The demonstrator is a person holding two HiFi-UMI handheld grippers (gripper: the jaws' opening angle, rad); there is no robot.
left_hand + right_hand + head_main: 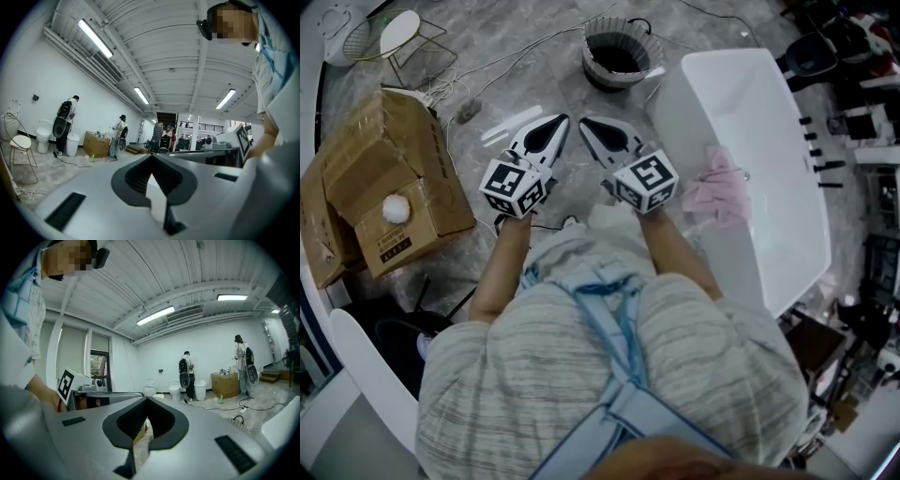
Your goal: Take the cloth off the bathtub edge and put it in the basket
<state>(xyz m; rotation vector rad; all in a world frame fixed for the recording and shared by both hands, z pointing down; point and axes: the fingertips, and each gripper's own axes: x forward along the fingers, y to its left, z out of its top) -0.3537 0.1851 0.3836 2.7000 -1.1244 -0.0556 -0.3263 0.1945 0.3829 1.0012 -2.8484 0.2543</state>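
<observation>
The pink cloth (716,190) lies crumpled over the near rim of the white bathtub (769,112), at the right of the head view. A round slatted basket (619,52) with a dark inside stands on the floor ahead. Both grippers are held side by side in front of the person, over the marble floor. The left gripper (563,119) is shut with nothing in it, and its jaws meet at the tip (151,157). The right gripper (584,121) is shut and empty too (146,400), left of the cloth and apart from it.
An open cardboard box (389,183) sits on the floor at the left, with a wire-frame chair (398,37) beyond it. White cables (516,47) trail across the floor toward the basket. Equipment racks (853,141) stand behind the tub. Other people (187,372) stand by a toilet (175,391) far off.
</observation>
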